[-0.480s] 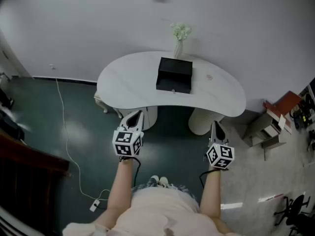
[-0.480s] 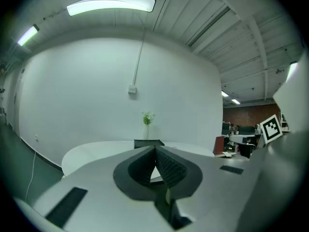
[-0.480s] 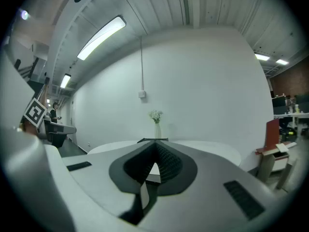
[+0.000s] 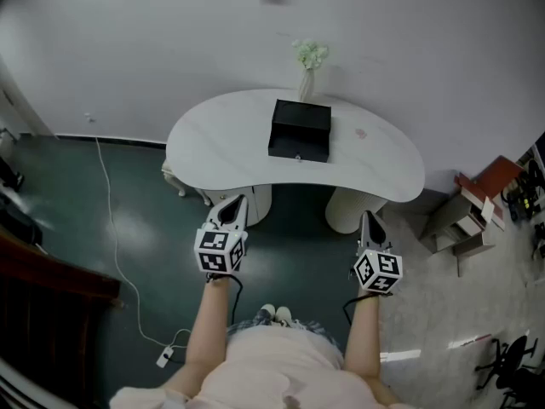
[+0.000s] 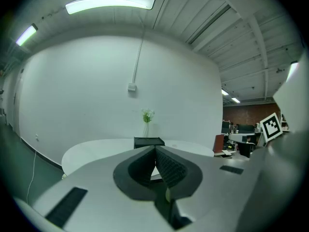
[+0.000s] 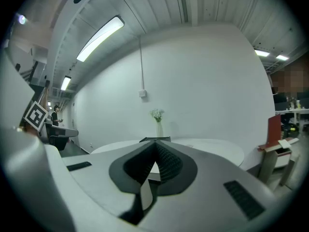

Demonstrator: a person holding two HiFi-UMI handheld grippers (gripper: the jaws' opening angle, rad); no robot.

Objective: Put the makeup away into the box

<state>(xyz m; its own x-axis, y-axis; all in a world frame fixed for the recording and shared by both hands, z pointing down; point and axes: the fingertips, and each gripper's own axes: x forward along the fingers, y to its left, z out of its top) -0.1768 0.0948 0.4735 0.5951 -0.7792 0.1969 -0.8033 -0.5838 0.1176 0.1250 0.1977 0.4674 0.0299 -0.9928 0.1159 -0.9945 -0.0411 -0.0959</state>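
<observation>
With left tongs [image 4: 233, 204] and right tongs [image 4: 368, 220] both closed on nothing, well short of the table [image 4: 213, 143], step in, then open one only beside the faint makeup [image 4: 361, 133] right of the box [image 4: 300, 130] near the back edge.

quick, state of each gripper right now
left gripper: closed, holding nothing
right gripper: closed, holding nothing
</observation>
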